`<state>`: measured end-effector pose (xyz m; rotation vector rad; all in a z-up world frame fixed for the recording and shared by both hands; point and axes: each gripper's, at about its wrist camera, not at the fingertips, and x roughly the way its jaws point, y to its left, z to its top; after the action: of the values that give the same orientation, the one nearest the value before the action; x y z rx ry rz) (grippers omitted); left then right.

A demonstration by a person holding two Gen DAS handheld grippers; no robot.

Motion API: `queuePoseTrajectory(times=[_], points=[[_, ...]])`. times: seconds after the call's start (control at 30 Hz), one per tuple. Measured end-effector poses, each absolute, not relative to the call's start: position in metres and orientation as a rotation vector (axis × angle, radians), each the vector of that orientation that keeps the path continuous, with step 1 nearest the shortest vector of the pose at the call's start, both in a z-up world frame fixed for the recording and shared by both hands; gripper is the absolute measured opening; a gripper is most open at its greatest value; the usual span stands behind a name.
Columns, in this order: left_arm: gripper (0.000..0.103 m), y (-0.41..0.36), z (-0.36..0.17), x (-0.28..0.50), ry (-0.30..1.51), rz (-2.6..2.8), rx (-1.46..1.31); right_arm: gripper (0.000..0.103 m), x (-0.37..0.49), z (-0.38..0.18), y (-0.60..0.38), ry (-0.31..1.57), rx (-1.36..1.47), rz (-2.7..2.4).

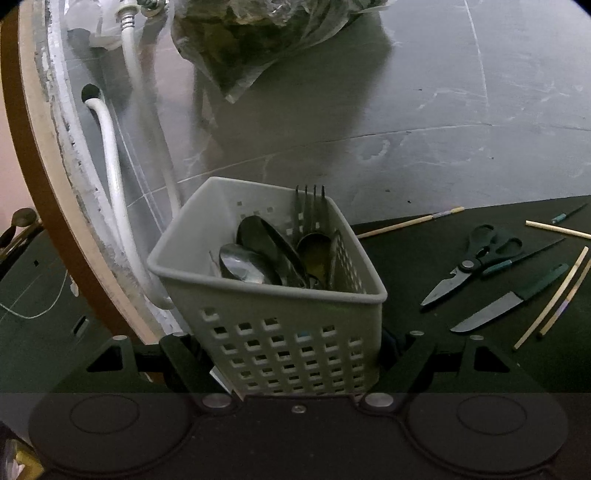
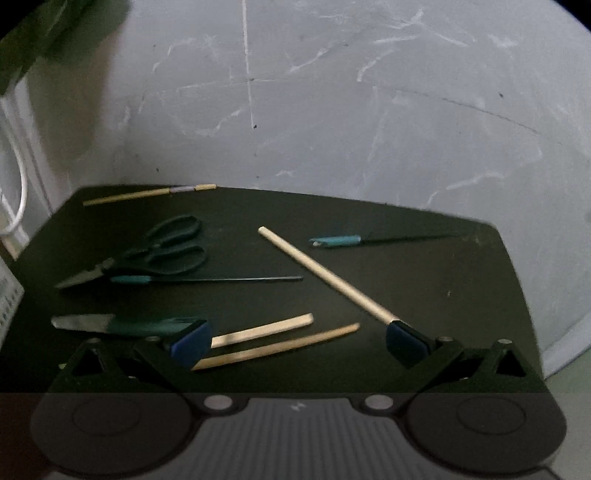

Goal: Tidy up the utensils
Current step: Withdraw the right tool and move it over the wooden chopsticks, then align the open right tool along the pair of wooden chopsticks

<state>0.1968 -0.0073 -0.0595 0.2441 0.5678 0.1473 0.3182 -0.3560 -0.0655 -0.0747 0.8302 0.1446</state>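
Observation:
My left gripper (image 1: pixel 295 354) is shut on a grey perforated utensil basket (image 1: pixel 295 332), its jaws against the basket's two sides. The basket holds spoons (image 1: pixel 247 262) and a fork (image 1: pixel 310 206). On the dark table lie scissors (image 2: pixel 155 247), a green-handled knife (image 2: pixel 125 325), two thin teal-handled tools (image 2: pixel 207 279) (image 2: pixel 369 240) and several wooden chopsticks (image 2: pixel 325 277). My right gripper (image 2: pixel 299 343) is open, low over two chopsticks (image 2: pixel 266 343), empty. Scissors (image 1: pixel 476 258) and knife (image 1: pixel 509 299) also show in the left wrist view.
The dark table (image 2: pixel 443 295) ends at a grey tiled floor (image 2: pixel 332 110). White hoses (image 1: pixel 110 184) and a curved white rim stand left of the basket. A clear plastic bag (image 1: pixel 258 33) lies on the floor beyond.

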Motion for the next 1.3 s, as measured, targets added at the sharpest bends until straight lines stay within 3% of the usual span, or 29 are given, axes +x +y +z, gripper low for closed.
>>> queuePoseTrajectory(times=[0.3,0.57,0.7,0.87,1.03,1.2,1.3], points=[[0.082,-0.010,-0.060,0.197,0.567,0.171,0.236,0.103,0.327,-0.072,-0.337,0.884,-0.259,0.449],[0.082,-0.010,-0.060,0.197,0.564,0.173,0.230,0.102,0.342,-0.085,-0.311,0.934,-0.608,0.783],[0.082,-0.010,-0.060,0.197,0.562,0.170,0.224,0.090,0.356,-0.089,-0.302,0.963,-0.724,0.861],[0.081,-0.007,-0.060,0.197,0.560,0.157,0.221,0.085,0.365,-0.090,-0.300,1.012,-0.740,0.923],[0.081,-0.004,-0.061,0.196,0.556,0.132,0.226,0.066,0.369,-0.088,-0.304,1.059,-0.675,0.930],[0.081,-0.002,-0.061,0.198,0.554,0.089,0.234,0.029,0.358,-0.083,-0.308,1.055,-0.626,0.882],[0.081,-0.002,-0.060,0.199,0.552,0.059,0.241,0.023,0.345,-0.083,-0.307,1.049,-0.607,0.858]])
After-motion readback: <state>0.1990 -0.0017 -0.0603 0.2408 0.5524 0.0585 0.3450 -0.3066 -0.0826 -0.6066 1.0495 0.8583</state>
